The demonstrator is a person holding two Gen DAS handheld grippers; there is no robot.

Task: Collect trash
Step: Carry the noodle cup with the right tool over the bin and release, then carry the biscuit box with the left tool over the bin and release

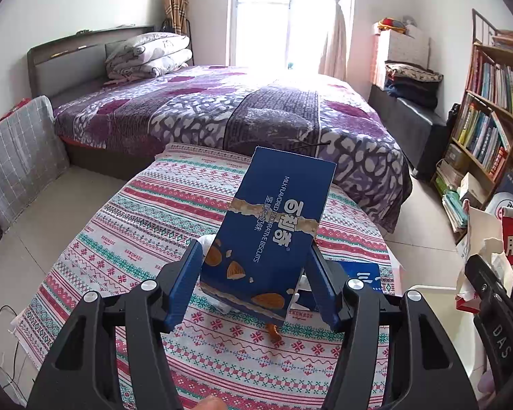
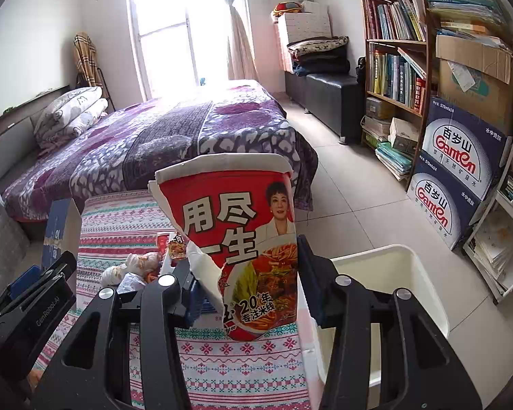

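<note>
Bedroom (image 1: 222, 102), patterned tablecloth (image 1: 119, 239) under held biscuit box (image 1: 273, 218), noodle cup (image 2: 242, 239).

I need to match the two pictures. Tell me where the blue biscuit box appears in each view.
Left wrist: biscuit box at centre, clamped in the left gripper.
Right wrist: its edge at far left, above the left gripper.
Shared landmark: purple bed.

One biscuit box (image 1: 273, 218), one noodle cup (image 2: 237, 239), one white bin (image 2: 393, 273), two water cartons (image 2: 461, 143).
</note>
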